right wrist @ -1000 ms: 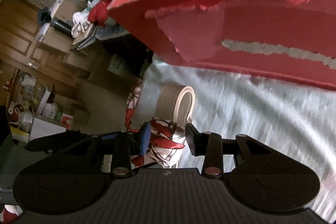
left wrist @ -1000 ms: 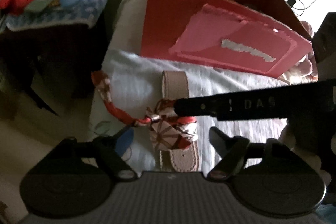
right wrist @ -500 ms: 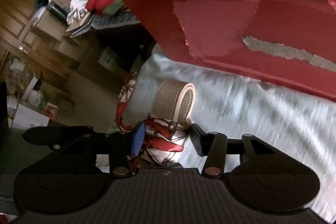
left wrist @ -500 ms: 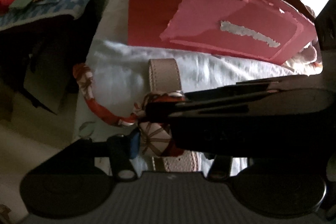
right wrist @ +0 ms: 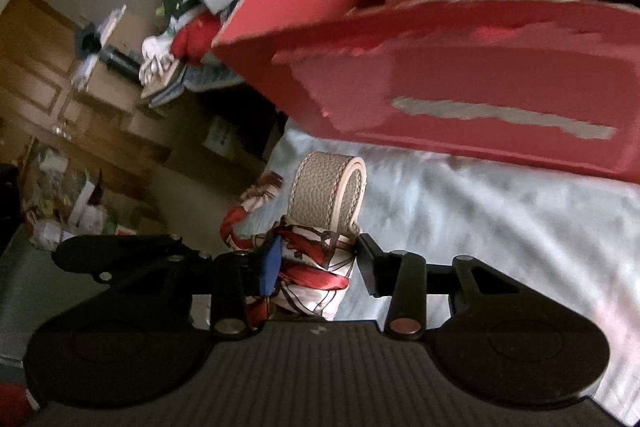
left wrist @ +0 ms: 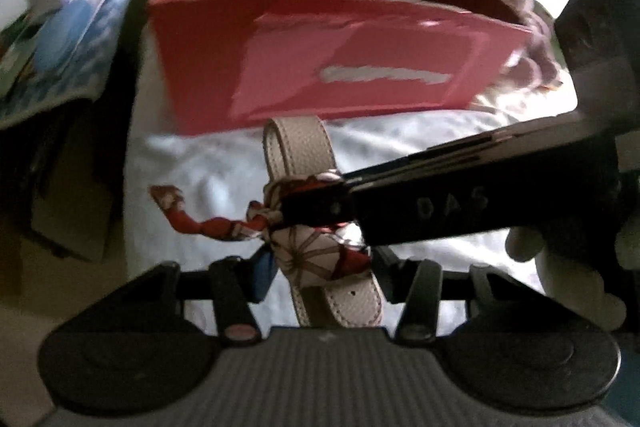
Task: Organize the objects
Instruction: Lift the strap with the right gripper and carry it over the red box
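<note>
Since a second ago both tongs have lifted the strap (left wrist: 298,155) up off the white sheet (left wrist: 420,139), and now the open top of the red box (left wrist: 360,67) shows, with small things inside it. That strap is a beige loop with a red and white scarf (left wrist: 316,255) tied round its middle. Right gripper (right wrist: 318,261) has its two fingers pressed on the scarf knot from both sides — only as wide apart as the knot. Left gripper (left wrist: 320,273) sits just under the strap's low end; its fingers are close on each side of it, but I cannot tell if they squeeze it. Seen from the red box, the strap hangs just in front of the near wall and lower than the rim, with its long way pointing at the box. A loose scarf tail (left wrist: 188,215) trails off to one side. The right gripper has the sure hold, so I think it must carry the strap up and over that near wall.
</note>
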